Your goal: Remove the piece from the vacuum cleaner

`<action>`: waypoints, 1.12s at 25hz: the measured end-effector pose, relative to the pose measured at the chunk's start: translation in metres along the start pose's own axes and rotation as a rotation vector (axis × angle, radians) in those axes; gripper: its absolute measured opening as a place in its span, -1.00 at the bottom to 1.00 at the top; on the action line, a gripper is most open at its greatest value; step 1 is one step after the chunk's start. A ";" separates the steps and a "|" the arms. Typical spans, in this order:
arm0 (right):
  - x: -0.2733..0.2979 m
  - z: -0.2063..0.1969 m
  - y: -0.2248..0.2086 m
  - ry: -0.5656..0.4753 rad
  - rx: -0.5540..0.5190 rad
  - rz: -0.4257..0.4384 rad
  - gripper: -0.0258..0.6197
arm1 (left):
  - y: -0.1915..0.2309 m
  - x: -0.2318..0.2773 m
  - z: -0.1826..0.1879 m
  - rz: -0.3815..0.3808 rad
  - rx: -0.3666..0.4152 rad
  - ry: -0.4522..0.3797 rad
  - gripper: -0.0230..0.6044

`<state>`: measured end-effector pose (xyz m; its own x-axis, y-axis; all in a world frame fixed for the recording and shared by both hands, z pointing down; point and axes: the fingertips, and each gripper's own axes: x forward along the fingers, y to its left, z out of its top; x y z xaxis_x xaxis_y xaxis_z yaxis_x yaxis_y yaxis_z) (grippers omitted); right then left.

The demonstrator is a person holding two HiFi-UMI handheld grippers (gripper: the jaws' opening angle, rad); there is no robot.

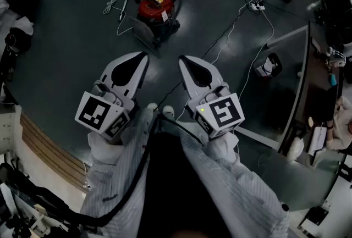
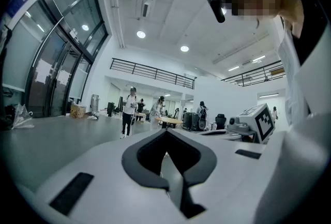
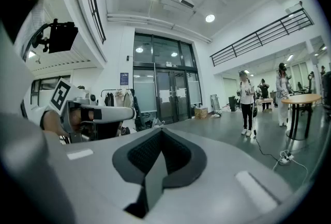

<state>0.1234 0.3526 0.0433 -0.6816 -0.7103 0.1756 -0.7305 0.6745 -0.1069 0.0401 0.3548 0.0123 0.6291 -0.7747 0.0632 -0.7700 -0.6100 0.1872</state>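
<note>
A red vacuum cleaner [image 1: 157, 9] stands on the dark floor ahead of me. Its black hose loops behind it, and a thin wand [image 1: 125, 3] lies at its left. My left gripper [image 1: 144, 56] and right gripper [image 1: 183, 60] are held side by side, well short of the vacuum and pointing toward it. Both are shut with nothing between the jaws. The left gripper view shows its closed tip [image 2: 166, 132] aimed across the hall, with the right gripper's marker cube [image 2: 262, 120] beside it. In the right gripper view its own tip [image 3: 161, 132] is closed too. The vacuum appears in neither gripper view.
A white cable runs over the floor to a power strip [image 1: 256, 6]. A glass partition [image 1: 286, 66] and desks stand at the right, and a wooden step [image 1: 49, 149] at the left. People [image 2: 128, 109] stand far off by a round table [image 3: 297, 99].
</note>
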 end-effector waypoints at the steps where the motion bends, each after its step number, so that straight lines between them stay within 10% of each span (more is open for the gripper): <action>1: -0.001 0.000 0.001 -0.006 -0.003 0.006 -0.92 | -0.001 0.001 0.000 -0.001 0.000 0.000 -0.92; 18: 0.022 -0.011 -0.022 -0.023 0.051 0.046 -0.92 | 0.022 0.021 -0.020 0.032 -0.009 0.050 -0.92; 28: 0.163 -0.031 -0.087 0.068 0.102 -0.017 -0.92 | 0.160 0.089 -0.049 -0.004 0.008 0.177 -0.92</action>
<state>0.0774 0.1840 0.1119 -0.6669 -0.7041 0.2439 -0.7451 0.6357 -0.2018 -0.0218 0.1970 0.0955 0.6407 -0.7313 0.2338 -0.7677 -0.6152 0.1796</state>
